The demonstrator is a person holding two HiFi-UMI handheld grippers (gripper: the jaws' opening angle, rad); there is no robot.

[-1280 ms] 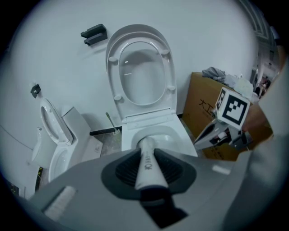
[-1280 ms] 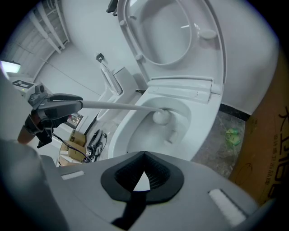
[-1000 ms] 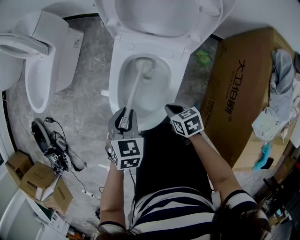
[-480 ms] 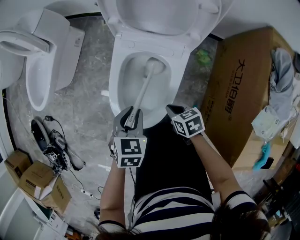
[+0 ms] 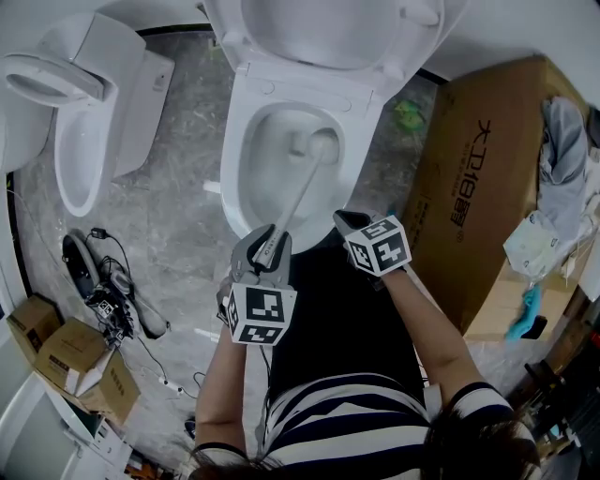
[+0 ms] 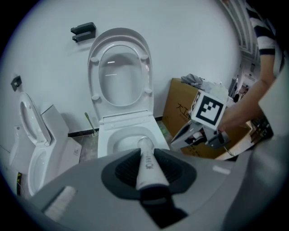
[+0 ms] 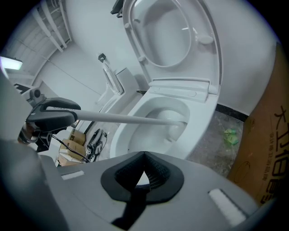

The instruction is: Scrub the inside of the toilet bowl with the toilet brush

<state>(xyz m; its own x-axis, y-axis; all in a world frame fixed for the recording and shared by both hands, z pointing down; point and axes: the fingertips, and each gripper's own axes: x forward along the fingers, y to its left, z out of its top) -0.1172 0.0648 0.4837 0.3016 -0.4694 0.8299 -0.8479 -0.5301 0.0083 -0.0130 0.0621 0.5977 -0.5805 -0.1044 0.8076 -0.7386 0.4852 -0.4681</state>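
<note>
Left gripper [image 5: 263,248] pinches brush [image 5: 298,192] handle; brush head inside bowl [image 5: 232,178], toward back right. Right gripper [image 5: 343,221] jaws pressed together, empty, near bowl's front rim.

My left claw [image 6: 146,170] hides the end of the toilet brush [image 5: 298,192]; the toilet lid [image 5: 328,28] runs off the head view's top.

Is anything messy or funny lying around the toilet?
Yes. A crumpled green scrap lies on the floor to the right of the toilet, beside the big cardboard box. On the left, a tangle of black cables sprawls loose, which looks untidy.
</note>
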